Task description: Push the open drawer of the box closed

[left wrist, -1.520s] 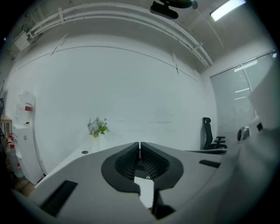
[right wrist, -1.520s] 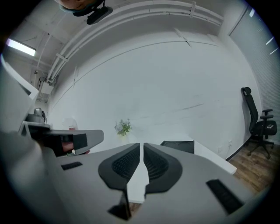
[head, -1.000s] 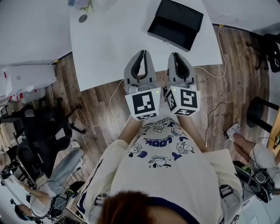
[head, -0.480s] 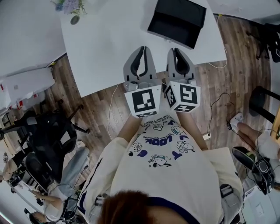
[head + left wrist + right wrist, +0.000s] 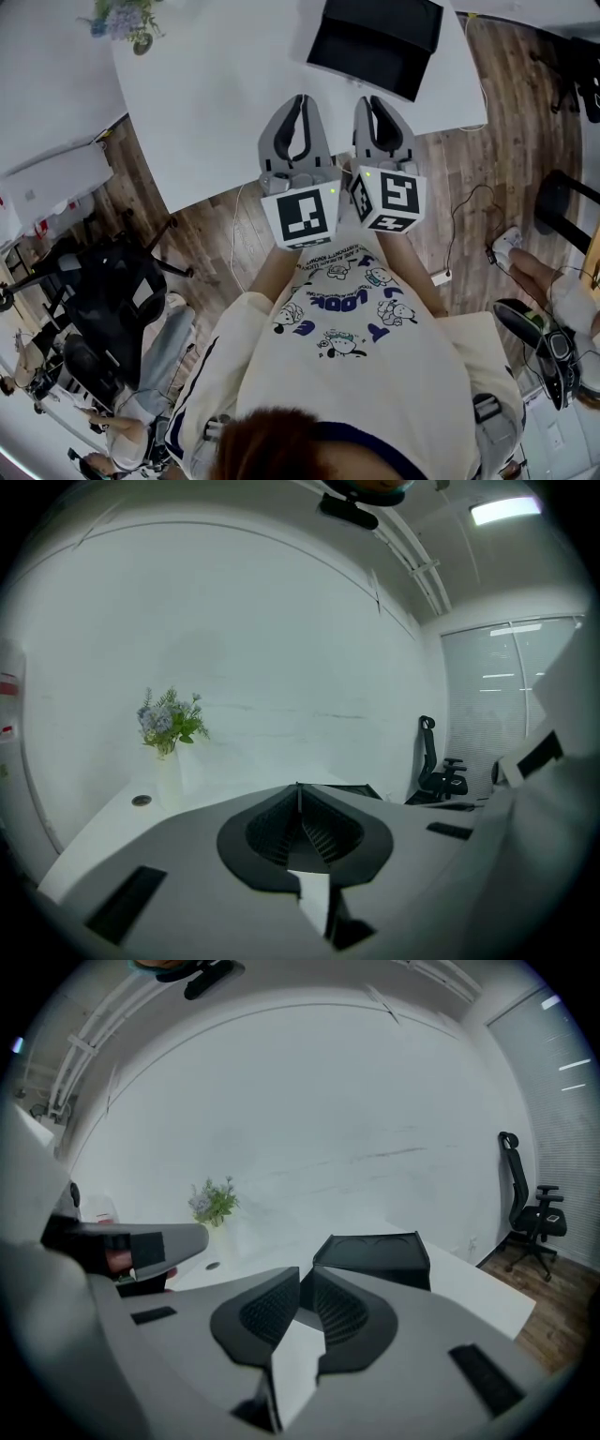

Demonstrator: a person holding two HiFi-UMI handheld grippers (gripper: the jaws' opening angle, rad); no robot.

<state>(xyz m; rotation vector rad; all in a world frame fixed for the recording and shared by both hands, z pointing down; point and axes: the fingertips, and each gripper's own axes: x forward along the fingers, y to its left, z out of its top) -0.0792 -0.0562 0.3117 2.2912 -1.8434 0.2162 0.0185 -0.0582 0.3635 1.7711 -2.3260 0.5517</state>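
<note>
A black box [image 5: 375,42] stands at the far side of the white table [image 5: 216,112], its near face turned toward me. In the right gripper view the box [image 5: 375,1251] sits straight ahead, just beyond the jaws; I cannot tell how far its drawer stands out. My left gripper [image 5: 298,105] and right gripper [image 5: 380,103] hover side by side over the table's near edge, a little short of the box. Both are shut with nothing held, which shows for the left gripper [image 5: 299,789] and the right gripper [image 5: 307,1274] in their own views.
A vase of flowers [image 5: 127,23] stands at the table's far left corner, seen as the vase [image 5: 167,726] in the left gripper view. Office chairs [image 5: 103,300] stand on the wooden floor to the left. Cables and a person's hand [image 5: 525,267] are at the right.
The head view has shifted, so the table and vase slid left and the box rose toward the top edge. Both grippers stay shut and side by side, about as far from the box.
</note>
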